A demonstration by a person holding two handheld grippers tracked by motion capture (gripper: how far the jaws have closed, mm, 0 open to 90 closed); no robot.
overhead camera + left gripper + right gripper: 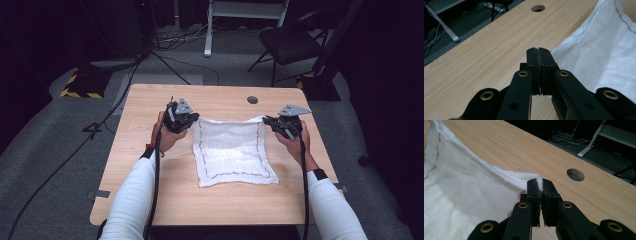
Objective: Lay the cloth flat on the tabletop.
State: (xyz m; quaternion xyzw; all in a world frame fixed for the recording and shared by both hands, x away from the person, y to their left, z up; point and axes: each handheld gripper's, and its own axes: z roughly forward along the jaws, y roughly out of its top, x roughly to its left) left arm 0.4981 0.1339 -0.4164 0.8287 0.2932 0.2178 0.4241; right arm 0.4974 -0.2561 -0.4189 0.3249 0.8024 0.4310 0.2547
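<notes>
1. While the person's white-sleeved forearms come in from the near edge, the left gripper [186, 120] and the right gripper [274, 123] sit at the two far corners of a white cloth [231, 150]; the cloth lies around the middle of the wooden table [150, 165], a little to the right.
2. Along the left gripper's own view, its jaws are clenched tight together, and a thin sliver of cloth edge shows in the seam between the pads; the rest of the cloth [599, 55] billows out just to the right of them.
3. From the right gripper's own view, its jaws are pinched on the cloth corner [537, 181]; a white tuft pokes up between the pads, and the hem runs away to the far left.
4. Between the grippers the far edge of the cloth is raised and drawn fairly straight; the near part lies flat on the table, its near edge slanting down to the right.
5. Coloured stitching [200, 150] runs just inside the cloth's border.
6. Beyond the cloth, a round hole [252, 99] sits near the table's far edge, closer to the right gripper.
</notes>
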